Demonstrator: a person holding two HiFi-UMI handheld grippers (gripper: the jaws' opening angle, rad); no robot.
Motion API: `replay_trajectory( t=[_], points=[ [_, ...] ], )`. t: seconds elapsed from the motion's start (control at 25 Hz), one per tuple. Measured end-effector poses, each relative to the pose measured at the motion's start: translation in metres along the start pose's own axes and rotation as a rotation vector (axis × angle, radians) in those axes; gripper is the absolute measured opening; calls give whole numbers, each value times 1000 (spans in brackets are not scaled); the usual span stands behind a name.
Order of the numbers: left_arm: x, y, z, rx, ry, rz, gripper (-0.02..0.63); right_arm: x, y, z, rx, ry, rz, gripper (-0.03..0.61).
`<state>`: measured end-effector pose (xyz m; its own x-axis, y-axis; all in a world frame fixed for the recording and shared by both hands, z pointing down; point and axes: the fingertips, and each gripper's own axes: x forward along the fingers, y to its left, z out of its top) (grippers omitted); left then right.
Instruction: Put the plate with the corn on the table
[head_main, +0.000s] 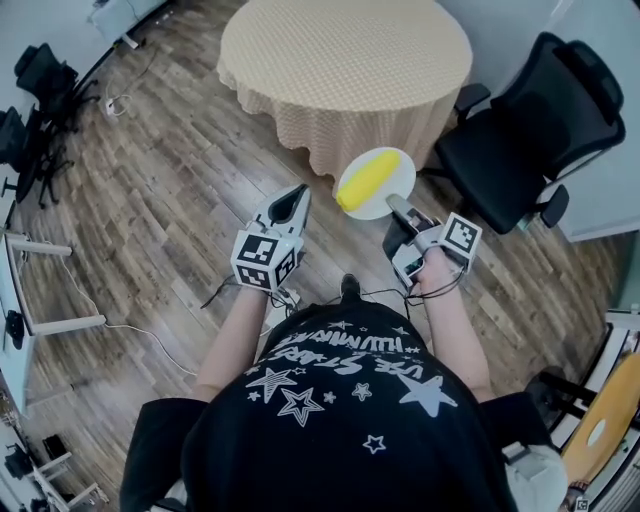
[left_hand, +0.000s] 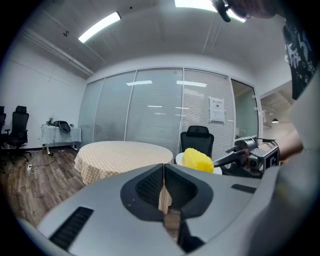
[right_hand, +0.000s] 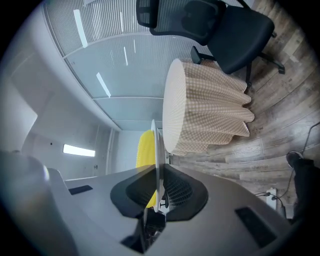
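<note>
Closest to us is our black T-shirt printed with white stars (head_main: 340, 400), and both forearms reach forward from it. Our right gripper (head_main: 398, 208) is clamped on the near rim of the round white plate (head_main: 406, 178). In the right gripper view the plate's thin edge stands pinched between the two jaws. One yellow corn cob (head_main: 367, 180) lies across the plate. We hold the plate in the air over the wood-plank floor (head_main: 170, 200), just short of the round table with the beige checked cloth (head_main: 345, 50) and not resting on it. Our left gripper (head_main: 297, 196) hangs just beside the plate without touching it, its jaws pressed together on nothing. To the right of the table stands a black office chair (head_main: 530, 130).
</note>
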<state>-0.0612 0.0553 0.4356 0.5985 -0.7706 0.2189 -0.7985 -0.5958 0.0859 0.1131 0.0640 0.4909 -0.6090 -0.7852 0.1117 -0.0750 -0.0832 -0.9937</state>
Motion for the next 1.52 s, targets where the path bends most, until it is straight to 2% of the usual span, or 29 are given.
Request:
replay_trajectory(
  t=[0.44, 0.76, 1.0, 1.24, 1.52],
  points=[
    [46, 15, 1, -33, -3, 57, 12, 28, -5, 43, -4, 59, 8, 35],
    [62, 24, -4, -66, 13, 67, 12, 47, -15, 56, 2, 85, -21, 35],
    [71, 52, 3, -78, -4, 96, 12, 67, -17, 62, 16, 86, -26, 35],
    [99, 84, 2, -85, 6, 58, 12, 98, -13, 78, 4, 57, -36, 35],
    [154, 128, 22, -76, -1, -19, 12, 152, -2, 106, -1, 14, -12, 35]
  ],
)
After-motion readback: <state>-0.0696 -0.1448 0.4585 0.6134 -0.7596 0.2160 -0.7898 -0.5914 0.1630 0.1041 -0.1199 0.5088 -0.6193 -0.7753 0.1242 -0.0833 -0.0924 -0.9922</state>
